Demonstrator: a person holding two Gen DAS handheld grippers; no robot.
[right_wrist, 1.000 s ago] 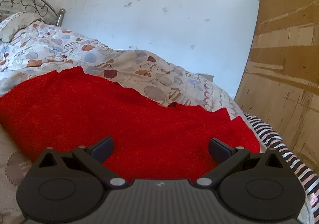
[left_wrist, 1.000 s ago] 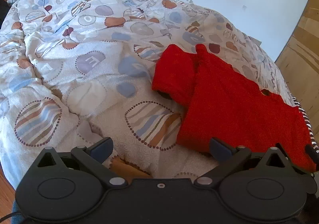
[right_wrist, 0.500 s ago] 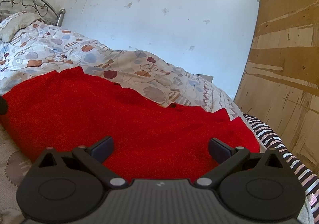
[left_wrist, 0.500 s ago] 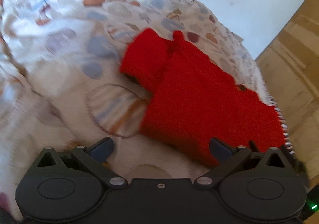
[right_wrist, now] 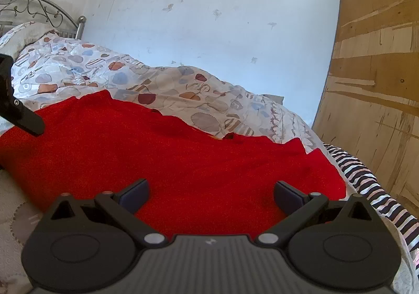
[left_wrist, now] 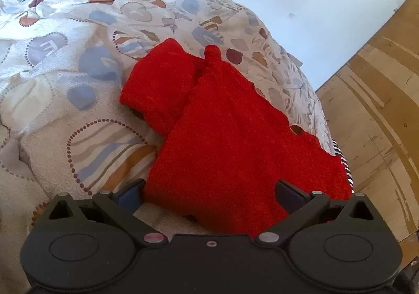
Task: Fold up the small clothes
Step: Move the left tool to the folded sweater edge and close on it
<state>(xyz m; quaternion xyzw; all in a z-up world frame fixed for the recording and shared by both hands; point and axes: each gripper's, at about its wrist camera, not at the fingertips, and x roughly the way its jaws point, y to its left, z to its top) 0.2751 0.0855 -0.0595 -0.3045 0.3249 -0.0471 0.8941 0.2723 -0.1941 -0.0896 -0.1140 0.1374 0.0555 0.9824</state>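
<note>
A small red knitted garment (left_wrist: 235, 137) lies flat on the patterned quilt (left_wrist: 78, 79), one sleeve folded out to the left. My left gripper (left_wrist: 209, 195) is open, low over the garment's near edge, which lies between its fingers. In the right wrist view the same red garment (right_wrist: 183, 157) fills the foreground. My right gripper (right_wrist: 210, 193) is open just above it, nothing held. A finger of the left gripper (right_wrist: 23, 116) shows at the left edge of that view, over the garment's left part.
The quilt covers a bed with a metal headboard (right_wrist: 39, 11) and a pillow (right_wrist: 23, 34) at the far left. A white wall (right_wrist: 209, 32) runs behind. A wooden panel (right_wrist: 374, 71) stands on the right, and a striped cloth (right_wrist: 366, 184) lies at the bed's right edge.
My left gripper has swung right and closer to the red garment, whose near edge now lies between its fingers. It has come into the right wrist view. The right gripper has hardly moved.
</note>
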